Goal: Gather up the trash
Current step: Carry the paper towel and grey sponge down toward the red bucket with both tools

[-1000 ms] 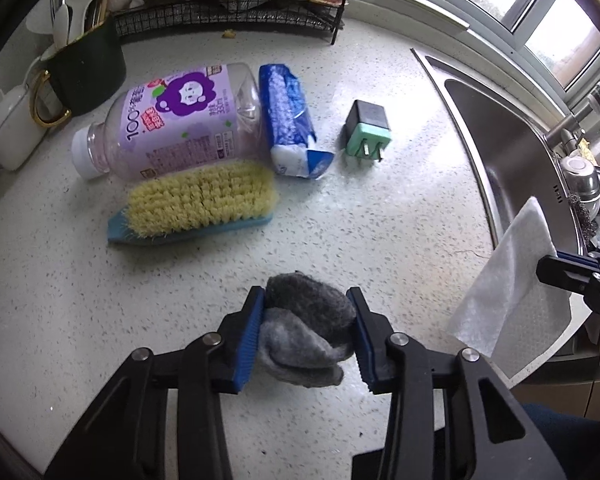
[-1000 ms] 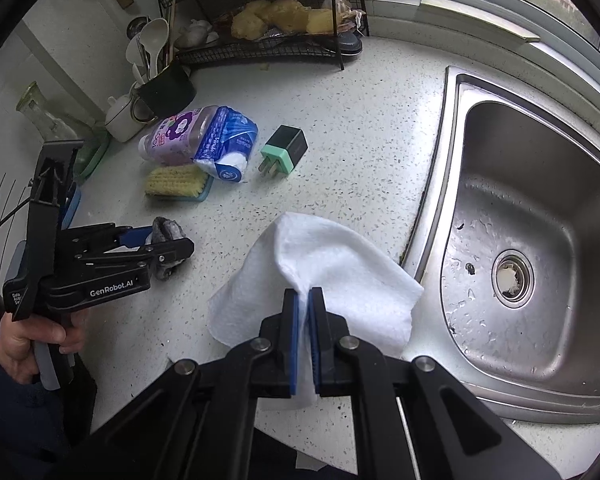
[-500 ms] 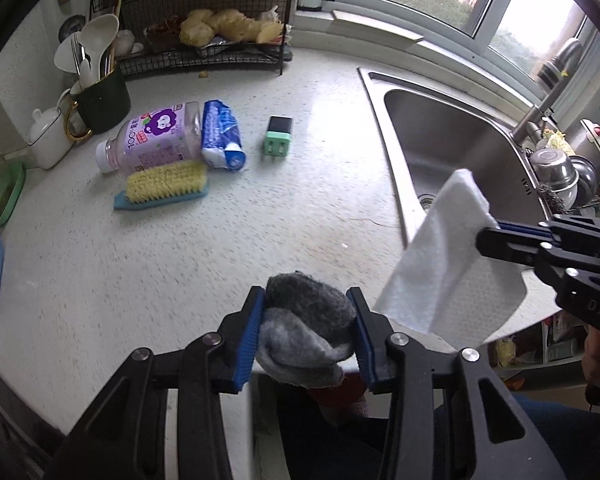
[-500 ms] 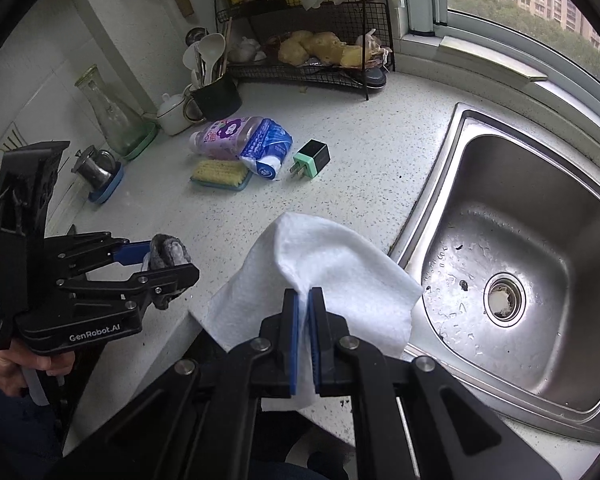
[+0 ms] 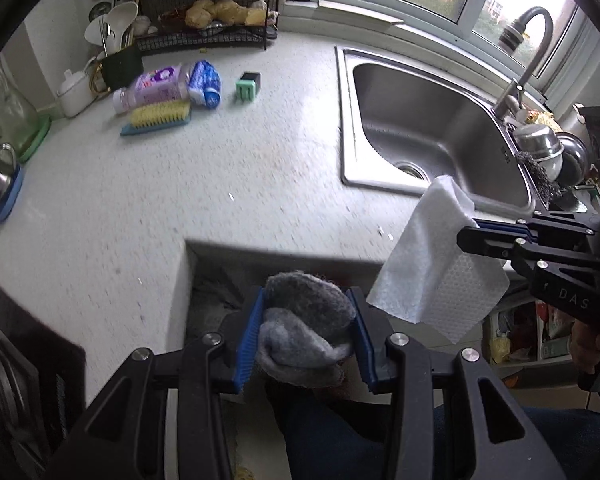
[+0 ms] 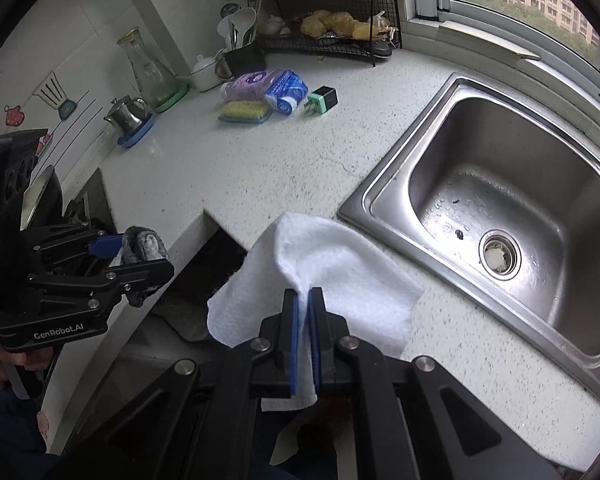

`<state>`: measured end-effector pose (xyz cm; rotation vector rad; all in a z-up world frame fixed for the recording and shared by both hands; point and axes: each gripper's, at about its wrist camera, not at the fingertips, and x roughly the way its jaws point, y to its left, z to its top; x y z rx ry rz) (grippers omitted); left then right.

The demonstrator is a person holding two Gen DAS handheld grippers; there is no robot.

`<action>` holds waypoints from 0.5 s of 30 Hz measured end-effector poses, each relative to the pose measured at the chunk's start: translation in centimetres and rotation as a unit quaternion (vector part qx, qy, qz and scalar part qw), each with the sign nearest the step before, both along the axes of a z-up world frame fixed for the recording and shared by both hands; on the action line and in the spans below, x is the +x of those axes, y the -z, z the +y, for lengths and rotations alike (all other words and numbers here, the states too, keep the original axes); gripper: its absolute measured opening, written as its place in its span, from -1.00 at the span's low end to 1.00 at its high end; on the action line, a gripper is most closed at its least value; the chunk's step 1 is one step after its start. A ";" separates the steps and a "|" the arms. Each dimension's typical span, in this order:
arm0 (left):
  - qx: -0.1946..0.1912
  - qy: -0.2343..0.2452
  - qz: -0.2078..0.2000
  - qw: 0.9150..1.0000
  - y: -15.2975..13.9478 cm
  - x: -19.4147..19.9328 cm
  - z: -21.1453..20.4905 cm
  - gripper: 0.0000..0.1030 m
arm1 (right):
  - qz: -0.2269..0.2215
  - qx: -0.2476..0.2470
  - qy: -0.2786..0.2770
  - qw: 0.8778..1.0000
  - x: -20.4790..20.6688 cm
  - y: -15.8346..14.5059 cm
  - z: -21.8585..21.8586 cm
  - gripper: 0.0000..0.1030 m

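Observation:
My left gripper is shut on a crumpled grey rag and holds it off the counter's front edge, over a dark gap below. It also shows in the right wrist view with the grey rag. My right gripper is shut on a white paper towel that hangs in the air in front of the counter, near the sink corner. The towel and right gripper show in the left wrist view at the right.
On the white counter far back lie a purple bottle, a blue packet, a yellow scrub brush and a green plug adapter. A steel sink is at the right. A wire rack, utensil cup and kettle stand behind.
Both grippers have pulled back and up from the counter, carrying the rag and the paper towel past the counter's front edge. The counter items now look farther away.

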<state>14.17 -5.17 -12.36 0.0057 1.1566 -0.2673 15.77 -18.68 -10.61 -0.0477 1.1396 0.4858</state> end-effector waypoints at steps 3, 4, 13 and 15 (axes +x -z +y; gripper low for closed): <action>-0.004 0.005 0.010 1.000 1.1 -2.3 -0.7 -0.25 | 0.023 0.009 -0.006 1.000 -1.5 1.2 -0.3 -0.91; -0.003 0.005 0.013 1.000 1.3 -2.7 -0.9 -0.25 | 0.031 0.013 -0.009 0.999 -1.9 1.7 -0.3 -0.91; -0.005 0.018 0.076 0.997 7.6 -6.2 -2.0 -0.25 | 0.073 0.000 -0.012 0.997 -4.5 6.8 1.2 -0.91; 0.002 0.020 0.092 0.996 9.6 -6.7 -2.1 -0.25 | 0.083 -0.004 -0.015 0.996 -5.1 8.4 1.7 -0.91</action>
